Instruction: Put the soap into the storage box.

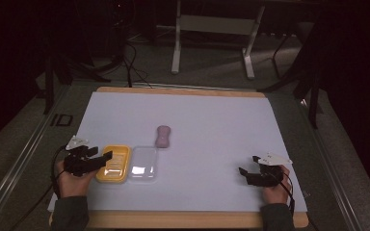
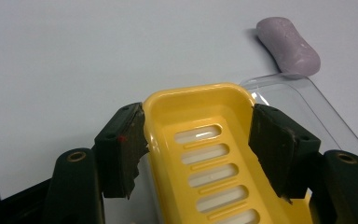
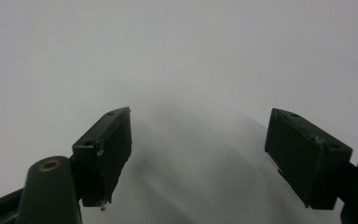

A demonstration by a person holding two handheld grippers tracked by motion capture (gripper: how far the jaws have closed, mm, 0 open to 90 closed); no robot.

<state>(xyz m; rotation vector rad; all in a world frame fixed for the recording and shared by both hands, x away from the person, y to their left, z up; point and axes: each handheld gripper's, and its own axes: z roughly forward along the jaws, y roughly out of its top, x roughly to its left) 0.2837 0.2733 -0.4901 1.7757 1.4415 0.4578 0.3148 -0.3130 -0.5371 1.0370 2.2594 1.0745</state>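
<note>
My left gripper point(image 2: 198, 135) jaws clamp the tray point(image 2: 209, 154) by its long edges; right gripper point(image 3: 198, 154) jaws gape, well apart from the tray over bare surface point(image 3: 168, 56).

We see a wide pale table top point(image 1: 212, 115) with most of its surface bare. The far half and the whole middle-to-right stretch lie open, so our right gripper point(image 1: 251, 169), jaws spread over bare surface, has free passage forward and to either side. The obstacles sit together at near left. A yellow soap dish point(image 1: 113, 164) sits between the jaws of our left gripper point(image 1: 101, 160), blocking its way ahead. A clear lid point(image 1: 143, 163) lies just beside the dish. A purple soap bar point(image 1: 163, 136) lies just beyond the lid, with open surface all around it.
</note>
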